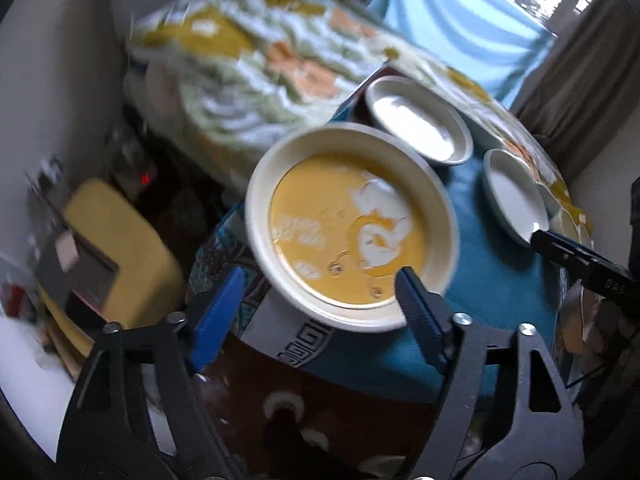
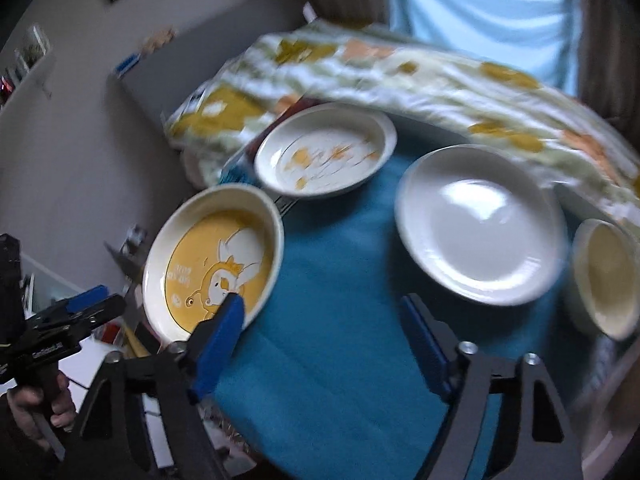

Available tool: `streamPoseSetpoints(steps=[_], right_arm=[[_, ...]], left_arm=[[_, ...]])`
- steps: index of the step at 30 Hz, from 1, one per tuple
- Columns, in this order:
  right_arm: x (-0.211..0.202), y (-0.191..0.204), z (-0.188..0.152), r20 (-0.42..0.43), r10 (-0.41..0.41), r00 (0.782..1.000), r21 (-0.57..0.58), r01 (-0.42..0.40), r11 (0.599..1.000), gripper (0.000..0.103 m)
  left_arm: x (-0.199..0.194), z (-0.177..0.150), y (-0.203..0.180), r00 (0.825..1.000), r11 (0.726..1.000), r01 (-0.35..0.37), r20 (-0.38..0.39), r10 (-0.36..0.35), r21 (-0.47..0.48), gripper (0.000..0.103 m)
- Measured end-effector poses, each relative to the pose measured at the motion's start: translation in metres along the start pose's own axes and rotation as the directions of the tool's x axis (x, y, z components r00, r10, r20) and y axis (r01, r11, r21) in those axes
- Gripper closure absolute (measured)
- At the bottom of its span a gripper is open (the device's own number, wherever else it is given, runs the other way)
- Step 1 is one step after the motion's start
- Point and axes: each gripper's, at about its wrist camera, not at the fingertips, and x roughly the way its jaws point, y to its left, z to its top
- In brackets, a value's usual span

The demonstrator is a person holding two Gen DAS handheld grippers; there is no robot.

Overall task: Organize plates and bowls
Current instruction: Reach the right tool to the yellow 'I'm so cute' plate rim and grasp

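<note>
left claw (image 1: 320, 296) and right claw (image 2: 322, 322), both spread wide and holding nothing. yellow plate (image 1: 352, 228) lies at the left edge of the teal cloth (image 2: 340, 360); beyond it a patterned plate (image 2: 326, 152), to the right a white plate (image 2: 480, 226) and, at far right, a bowl (image 2: 604, 280). frames blurred.

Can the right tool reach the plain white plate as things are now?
Probably yes. The right tool is open over bare blue cloth, and nothing lies between it and the plain white plate.
</note>
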Motion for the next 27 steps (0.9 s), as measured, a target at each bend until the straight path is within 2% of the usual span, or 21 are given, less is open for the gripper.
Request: streamPoseSetpoints(steps=[2, 7, 9, 14, 16, 17, 18, 20, 23, 27], right_arm=[[0.027, 0.005, 0.008, -0.042, 0.026, 0.999, -0.019, -0.027, 0.999, 0.035], [0.073, 0.014, 0.022, -0.113, 0.069, 0.991, -0.044, -0.074, 0.996, 0.041], [0.084, 0.017, 0.026, -0.127, 0.083, 0.988, -0.046, -0.089, 0.995, 0.044], [0.105, 0.019, 0.035, -0.137, 0.119, 0.983, -0.042, -0.126, 0.991, 0.05], [0.11, 0.017, 0.037, -0.136, 0.132, 0.982, -0.034, -0.137, 0.99, 0.055], [0.113, 0.017, 0.038, -0.139, 0.141, 0.98, -0.029, -0.146, 0.989, 0.061], [0.116, 0.017, 0.039, -0.144, 0.15, 0.978, -0.027, -0.155, 0.988, 0.069], [0.121, 0.018, 0.041, -0.163, 0.159, 0.974, -0.029, -0.166, 0.986, 0.075], [0.126, 0.018, 0.041, -0.167, 0.169, 0.971, -0.032, -0.177, 0.984, 0.088], [0.127, 0.02, 0.039, -0.17, 0.167, 0.971, -0.039, -0.176, 0.984, 0.089]], left_arm=[[0.018, 0.003, 0.012, 0.999, 0.999, 0.023, -0.029, -0.024, -0.034, 0.04], [0.046, 0.01, 0.025, 0.996, 0.996, 0.054, -0.067, -0.059, -0.066, 0.045], [0.055, 0.013, 0.028, 0.995, 0.996, 0.049, -0.085, -0.054, -0.069, 0.054], [0.067, 0.021, 0.03, 0.993, 0.997, 0.051, -0.106, -0.056, -0.056, 0.055], [0.071, 0.024, 0.032, 0.993, 0.997, 0.047, -0.108, -0.053, -0.053, 0.055], [0.071, 0.025, 0.032, 0.993, 0.997, 0.048, -0.109, -0.054, -0.052, 0.055], [0.073, 0.026, 0.033, 0.993, 0.998, 0.049, -0.109, -0.054, -0.05, 0.06], [0.076, 0.027, 0.034, 0.992, 0.998, 0.039, -0.12, -0.045, -0.045, 0.073], [0.08, 0.027, 0.038, 0.992, 0.998, 0.014, -0.127, -0.021, -0.056, 0.086], [0.08, 0.028, 0.036, 0.991, 0.999, 0.001, -0.132, -0.007, -0.041, 0.086]])
